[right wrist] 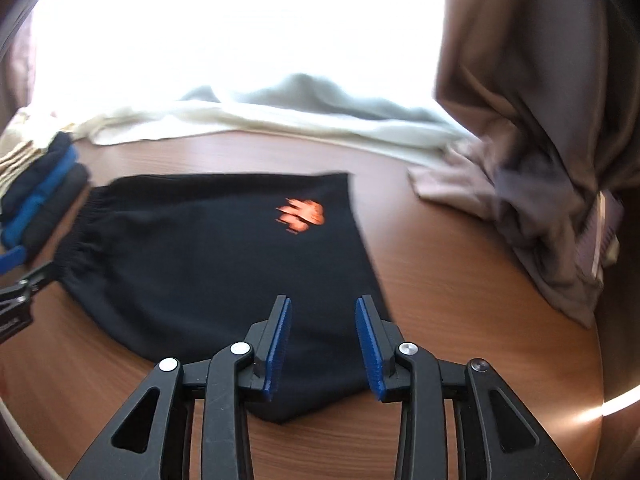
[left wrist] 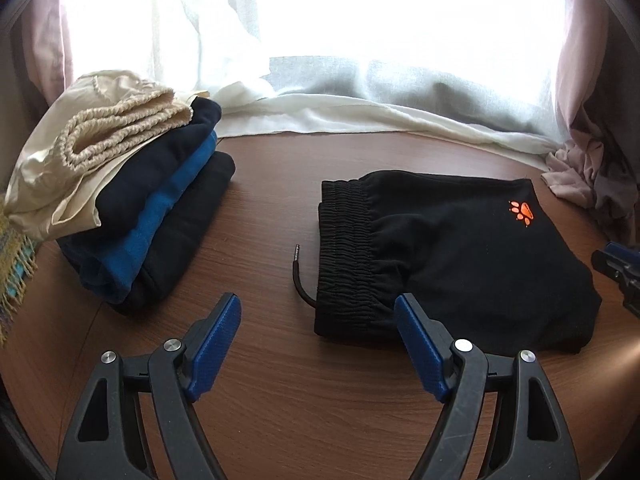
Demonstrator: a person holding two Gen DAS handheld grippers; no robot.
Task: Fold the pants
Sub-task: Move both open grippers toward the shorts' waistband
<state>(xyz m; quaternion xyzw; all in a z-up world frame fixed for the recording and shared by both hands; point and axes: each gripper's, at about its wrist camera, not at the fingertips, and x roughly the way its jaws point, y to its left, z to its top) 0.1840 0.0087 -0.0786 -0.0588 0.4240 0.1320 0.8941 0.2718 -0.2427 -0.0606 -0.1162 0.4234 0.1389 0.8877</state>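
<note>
The left gripper [left wrist: 318, 312] is standing wide and empty over the table [left wrist: 280, 380], near the waistband of the folded black pants [left wrist: 460, 256]. The right gripper [right wrist: 323, 312] is gaping narrowly, gripping nothing, above their near right corner. A clothes stack [left wrist: 132, 208] is lying far left

Bare table ahead, clothes either side
From the left gripper [left wrist: 318, 314], open table [left wrist: 272, 200] runs ahead between the stack of folded clothes [left wrist: 140, 216] left and black pants [left wrist: 460, 256] right.

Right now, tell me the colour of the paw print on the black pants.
Orange paw print, sharpest in the left wrist view.
</note>
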